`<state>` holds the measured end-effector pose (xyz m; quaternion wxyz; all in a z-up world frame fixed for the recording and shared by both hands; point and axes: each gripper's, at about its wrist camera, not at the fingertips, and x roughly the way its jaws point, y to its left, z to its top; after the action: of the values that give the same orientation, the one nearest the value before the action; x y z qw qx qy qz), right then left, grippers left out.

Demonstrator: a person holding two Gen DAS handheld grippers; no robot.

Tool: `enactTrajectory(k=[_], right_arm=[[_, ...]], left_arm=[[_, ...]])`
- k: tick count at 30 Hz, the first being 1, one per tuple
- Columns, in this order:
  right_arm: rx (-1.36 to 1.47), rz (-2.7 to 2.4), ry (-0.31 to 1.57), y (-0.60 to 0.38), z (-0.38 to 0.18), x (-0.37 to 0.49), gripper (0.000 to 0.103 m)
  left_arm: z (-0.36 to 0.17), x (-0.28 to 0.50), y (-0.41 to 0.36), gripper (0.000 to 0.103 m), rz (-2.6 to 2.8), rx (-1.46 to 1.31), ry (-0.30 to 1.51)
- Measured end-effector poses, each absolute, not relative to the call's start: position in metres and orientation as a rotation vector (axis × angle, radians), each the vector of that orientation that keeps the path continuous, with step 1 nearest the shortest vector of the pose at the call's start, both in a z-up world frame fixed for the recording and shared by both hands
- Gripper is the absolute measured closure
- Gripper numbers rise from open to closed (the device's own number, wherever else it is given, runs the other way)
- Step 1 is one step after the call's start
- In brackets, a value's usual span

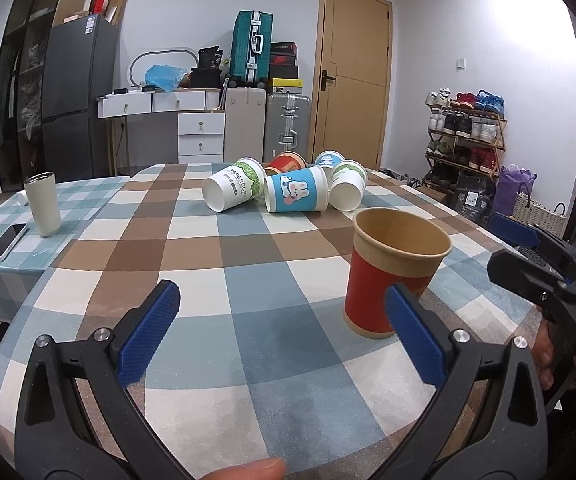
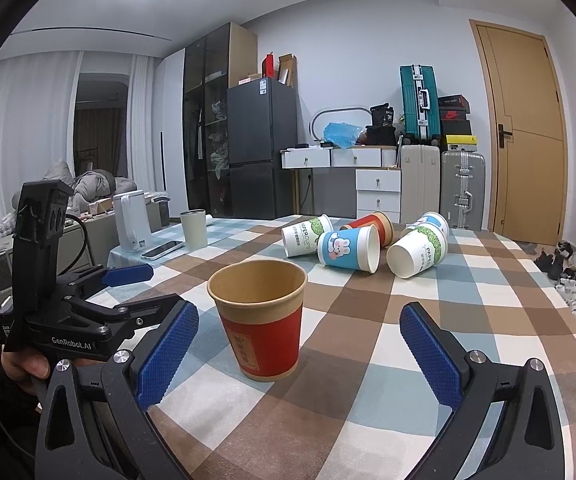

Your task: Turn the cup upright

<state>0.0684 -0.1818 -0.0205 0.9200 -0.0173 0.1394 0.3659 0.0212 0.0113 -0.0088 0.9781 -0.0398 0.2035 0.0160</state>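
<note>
Nearest the lens, the left hand-held gripper (image 1: 282,328) was spread wide over the checked tabletop (image 1: 248,264), its blue pads holding nothing. The right hand-held gripper (image 2: 297,354) was likewise spread wide and held nothing. A red and tan paper cup (image 2: 262,320) stood upright, mouth up, on the tabletop toward its near edge. In the right wrist view it sat between that gripper's fingers, closer to the left one, with a visible gap on each side. In the left wrist view the cup showed partly behind that gripper's right finger (image 1: 413,336); whether they touched could not be told.

Toward the far edge lay a huddle of paper cups on their sides, among them a blue rabbit cup (image 1: 297,194), a white and green cup (image 1: 232,190) and another red cup (image 1: 286,163). Near the left edge stood a pale tumbler (image 1: 43,204) beside a phone (image 1: 6,241).
</note>
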Motion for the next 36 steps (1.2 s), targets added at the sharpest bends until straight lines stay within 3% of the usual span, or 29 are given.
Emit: enactTrajectory(k=[36], right_arm=[[-0.037, 0.746, 0.29, -0.185, -0.0227, 0.0715, 0.0]], left_arm=[[-0.003, 0.017, 0.0085, 0.001, 0.025, -0.076, 0.392]])
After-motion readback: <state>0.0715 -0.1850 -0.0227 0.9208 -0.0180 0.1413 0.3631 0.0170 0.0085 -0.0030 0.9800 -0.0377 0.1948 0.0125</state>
